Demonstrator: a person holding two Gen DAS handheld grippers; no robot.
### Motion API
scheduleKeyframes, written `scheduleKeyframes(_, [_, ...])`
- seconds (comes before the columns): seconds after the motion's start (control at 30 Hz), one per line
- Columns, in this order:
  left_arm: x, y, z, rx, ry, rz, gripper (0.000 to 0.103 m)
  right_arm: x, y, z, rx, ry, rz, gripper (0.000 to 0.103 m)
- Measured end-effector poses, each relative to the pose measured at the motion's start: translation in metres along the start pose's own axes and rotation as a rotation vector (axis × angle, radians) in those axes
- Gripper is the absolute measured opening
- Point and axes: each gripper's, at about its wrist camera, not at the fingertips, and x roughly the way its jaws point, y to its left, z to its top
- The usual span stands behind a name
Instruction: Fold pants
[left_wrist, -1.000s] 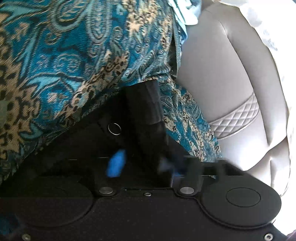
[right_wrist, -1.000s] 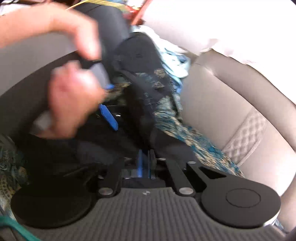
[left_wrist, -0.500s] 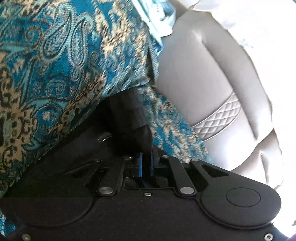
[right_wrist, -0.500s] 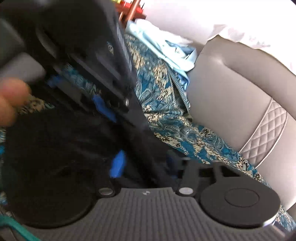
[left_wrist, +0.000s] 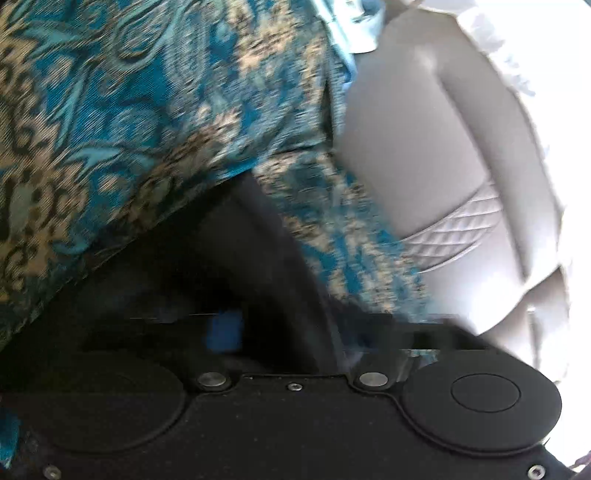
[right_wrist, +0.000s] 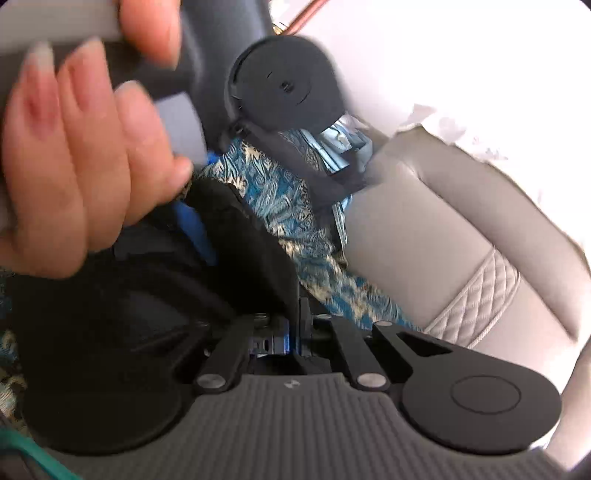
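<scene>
Left gripper fingers reopened; paisley cover over beige sofa.

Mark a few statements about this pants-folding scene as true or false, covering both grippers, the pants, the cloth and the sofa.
1. The right gripper has its fingers closed together. True; dark fabric of the pants runs down into them.
2. The pants are white. False: they are black pants.
3. A teal and tan paisley cloth lies under the pants. True.
4. The sofa is bright red. False: the sofa is pale grey-beige with a quilted band.
5. The left gripper is clamped shut. False: its fingers stand apart, though they are blurred.
</scene>
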Motion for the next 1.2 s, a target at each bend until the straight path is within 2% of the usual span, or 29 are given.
scheduleKeyframes(0.03, [0.000,0.000,-0.002,0.012,-0.012,-0.006,0.018,-0.002,-0.001,-0.003,0.026,0.010,-0.007,0.031])
scheduleKeyframes(0.07, [0.000,0.000,-0.004,0.012,-0.031,-0.002,0.016,-0.006,-0.005,-0.006,0.070,0.025,0.000,0.034])
scheduleKeyframes(0.1, [-0.002,-0.001,-0.005,0.018,-0.046,-0.002,0.009,-0.009,-0.010,-0.010,0.133,0.044,0.005,0.042])
scheduleKeyframes(0.13, [-0.006,-0.002,-0.006,0.032,-0.062,-0.008,0.009,-0.014,-0.017,-0.013,0.209,0.061,0.014,0.054])
scheduleKeyframes(0.17, [-0.010,-0.003,-0.006,0.040,-0.074,-0.018,0.009,-0.022,-0.028,-0.018,0.307,0.069,0.029,0.059])
scheduleKeyframes(0.23, [-0.018,-0.004,-0.007,0.045,-0.090,-0.039,0.009,-0.040,-0.051,-0.029,0.535,0.078,0.047,0.078])
scheduleKeyframes(0.27, [-0.021,-0.005,-0.006,0.047,-0.102,-0.042,0.009,-0.048,-0.062,-0.035,0.660,0.084,0.056,0.082])
scheduleKeyframes(0.33, [-0.026,-0.008,-0.006,0.054,-0.129,-0.041,0.009,-0.060,-0.085,-0.050,0.944,0.093,0.083,0.103])
scheduleKeyframes(0.43, [-0.033,-0.007,-0.007,0.054,-0.147,-0.054,0.009,-0.060,-0.117,-0.073,1.329,0.099,0.127,0.103])
scheduleKeyframes(0.47, [-0.035,-0.007,-0.007,0.057,-0.150,-0.055,0.009,-0.054,-0.126,-0.079,1.417,0.106,0.143,0.103])
scheduleKeyframes(0.6, [-0.037,-0.004,-0.011,0.075,-0.143,-0.045,0.009,-0.022,-0.133,-0.097,1.690,0.177,0.167,0.102])
scheduleKeyframes(0.67, [-0.037,-0.003,-0.013,0.084,-0.140,-0.036,0.009,-0.010,-0.133,-0.096,1.772,0.177,0.148,0.096])
scheduleKeyframes(0.73, [-0.036,-0.001,-0.013,0.089,-0.137,-0.029,0.009,0.007,-0.136,-0.089,1.794,0.219,0.063,0.077])
scheduleKeyframes(0.77, [-0.036,0.000,-0.014,0.090,-0.135,-0.027,0.009,0.013,-0.136,-0.085,1.799,0.246,0.027,0.072])
scheduleKeyframes(0.83, [-0.036,0.002,-0.014,0.089,-0.132,-0.023,0.008,0.025,-0.140,-0.081,1.803,0.302,-0.055,0.053])
scheduleKeyframes(0.9, [-0.036,0.004,-0.013,0.089,-0.130,-0.014,0.008,0.029,-0.146,-0.083,1.798,0.368,-0.149,0.040])
scheduleKeyframes(0.97, [-0.036,0.006,-0.013,0.087,-0.130,-0.009,0.007,0.033,-0.153,-0.087,1.789,0.395,-0.236,0.034])
scheduleKeyframes(1.07, [-0.037,0.009,-0.012,0.079,-0.129,-0.013,0.007,0.026,-0.161,-0.096,1.752,0.387,-0.340,0.032])
scheduleKeyframes(1.2, [-0.037,0.011,-0.012,0.083,-0.127,0.000,0.007,0.020,-0.178,-0.113,1.706,0.370,-0.492,0.022])
